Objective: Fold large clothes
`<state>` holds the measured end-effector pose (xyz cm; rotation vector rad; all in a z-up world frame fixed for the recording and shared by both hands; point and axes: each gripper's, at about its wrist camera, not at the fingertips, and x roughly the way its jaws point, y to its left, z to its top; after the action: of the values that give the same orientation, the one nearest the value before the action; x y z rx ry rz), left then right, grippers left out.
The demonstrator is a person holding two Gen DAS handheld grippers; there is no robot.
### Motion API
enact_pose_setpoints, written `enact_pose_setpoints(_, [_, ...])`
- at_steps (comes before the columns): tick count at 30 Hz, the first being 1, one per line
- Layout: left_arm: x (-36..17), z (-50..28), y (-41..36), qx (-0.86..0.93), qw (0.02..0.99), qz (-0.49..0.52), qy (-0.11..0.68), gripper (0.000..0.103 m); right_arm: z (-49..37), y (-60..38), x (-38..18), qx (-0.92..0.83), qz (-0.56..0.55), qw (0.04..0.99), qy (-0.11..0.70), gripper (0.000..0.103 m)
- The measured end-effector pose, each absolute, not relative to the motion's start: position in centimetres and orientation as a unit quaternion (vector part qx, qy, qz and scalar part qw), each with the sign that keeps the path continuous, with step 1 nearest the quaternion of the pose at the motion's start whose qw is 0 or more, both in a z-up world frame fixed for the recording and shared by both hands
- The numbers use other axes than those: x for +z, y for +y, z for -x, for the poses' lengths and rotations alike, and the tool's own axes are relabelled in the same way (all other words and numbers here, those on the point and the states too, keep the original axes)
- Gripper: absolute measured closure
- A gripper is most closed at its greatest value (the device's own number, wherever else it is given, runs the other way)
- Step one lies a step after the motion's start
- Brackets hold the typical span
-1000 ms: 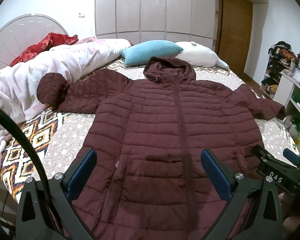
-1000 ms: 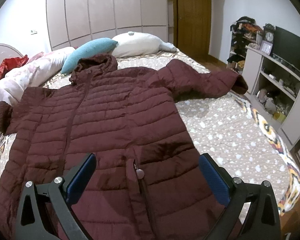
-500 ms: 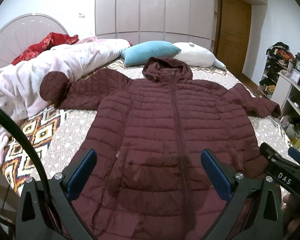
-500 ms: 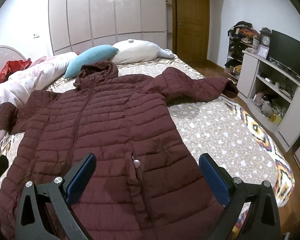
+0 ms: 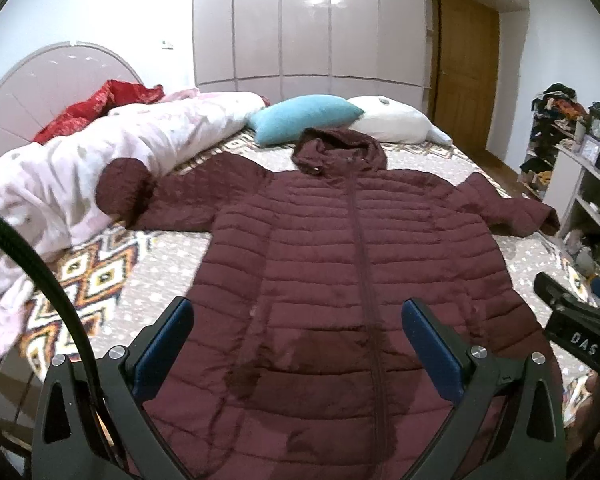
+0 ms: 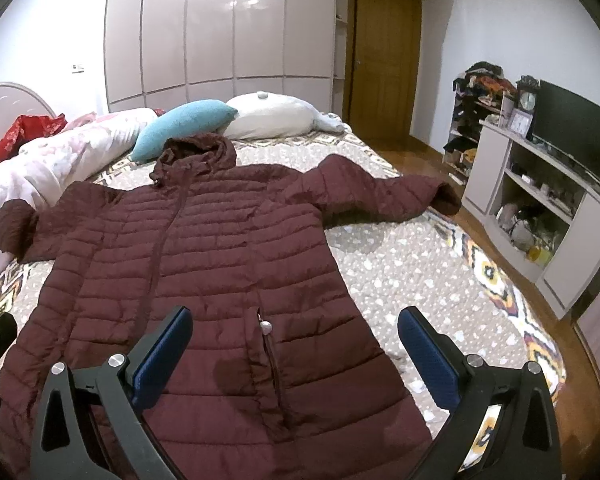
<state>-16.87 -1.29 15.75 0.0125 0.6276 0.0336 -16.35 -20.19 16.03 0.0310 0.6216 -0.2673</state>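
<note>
bed (image 5: pixel 148 276) | jacket (image 5: pixel 352 264) flat, below both fingers | left fingers (image 5: pixel 164 344) wide | right fingers (image 6: pixel 428 356) wide

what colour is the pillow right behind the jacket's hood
Turquoise blue. The pillow shows best in the left wrist view, just behind the hood.

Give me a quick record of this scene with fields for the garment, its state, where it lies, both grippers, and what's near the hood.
garment: maroon puffer jacket
state: spread flat, zipped, sleeves out, unfolded
surface: bed
left gripper: open, above hem, holding nothing
right gripper: open, above hem, holding nothing
near hood: blue pillow, white pillow
</note>
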Motion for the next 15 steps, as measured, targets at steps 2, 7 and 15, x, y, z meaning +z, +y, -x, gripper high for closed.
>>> enact_pose_setpoints(2, [16.2, 17.2, -0.9, 0.024, 0.952, -0.010, 0.305, 0.000, 16.5, -19.9, 16.5, -0.130, -0.012, 0.945, 0.300, 0.000])
enact_pose_setpoints(7, [17.5, 18.0, 0.4, 0.038, 0.955, -0.007, 0.292, 0.000, 16.9, -19.0, 17.5, -0.127, -0.002, 0.948, 0.292, 0.000])
enact_pose_setpoints(15, [19.4, 18.6, 2.4, 0.056, 0.960, 0.000, 0.275, 0.000, 17.0, -18.0, 19.0, -0.118, 0.022, 0.952, 0.283, 0.000])
